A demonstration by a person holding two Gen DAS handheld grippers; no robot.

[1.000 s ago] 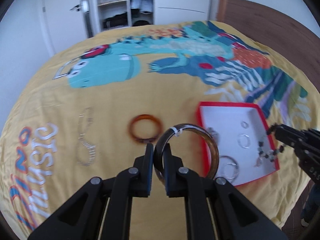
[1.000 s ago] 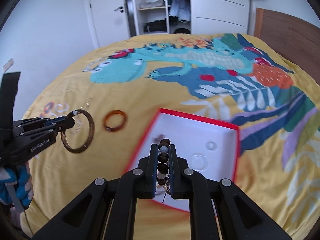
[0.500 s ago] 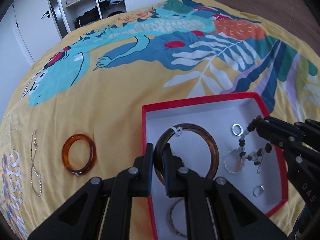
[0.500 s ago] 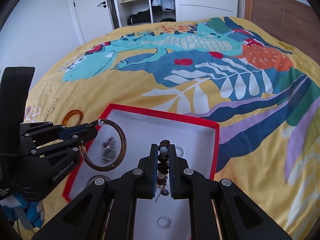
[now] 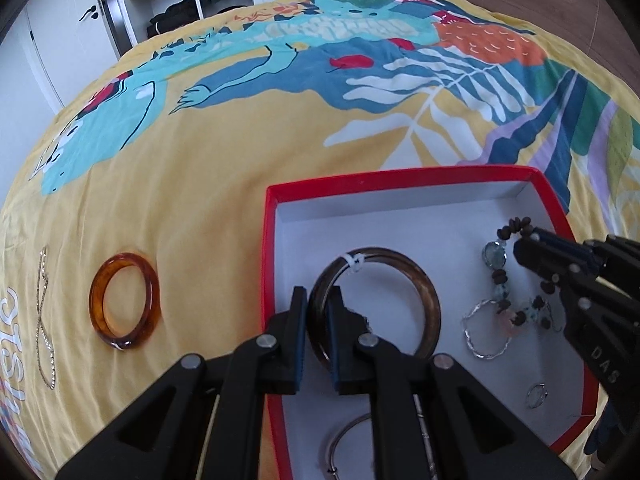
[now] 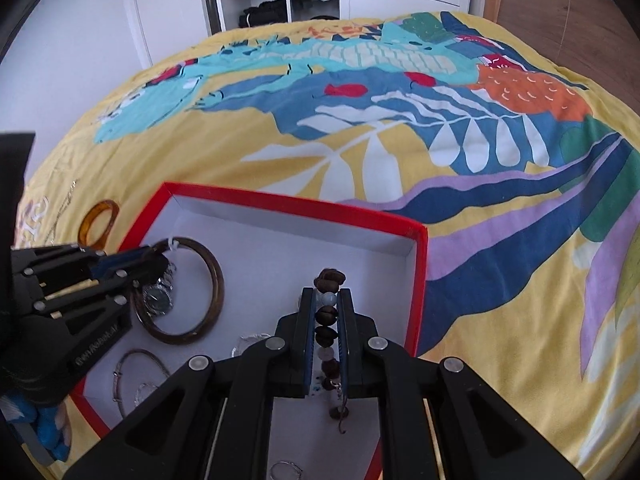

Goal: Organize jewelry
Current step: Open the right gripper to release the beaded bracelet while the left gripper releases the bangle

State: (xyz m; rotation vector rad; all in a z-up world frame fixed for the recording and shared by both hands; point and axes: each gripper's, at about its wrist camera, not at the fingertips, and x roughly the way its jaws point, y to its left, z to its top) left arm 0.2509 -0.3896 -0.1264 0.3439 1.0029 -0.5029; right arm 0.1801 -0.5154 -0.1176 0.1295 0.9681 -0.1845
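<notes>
Spread over the bed, a yellow dinosaur-print cover carries a red box with a white floor. Over the box's left half, the left gripper is clamped on the rim of a dark brown bangle. Over the right half, the right gripper pinches a beaded bracelet, whose loose end dangles. On the box floor lie a silver ring, a wavy silver hoop and a watch. Left of the box, on the cover, lie an amber bangle and, nearer the left edge, a thin chain.
</notes>
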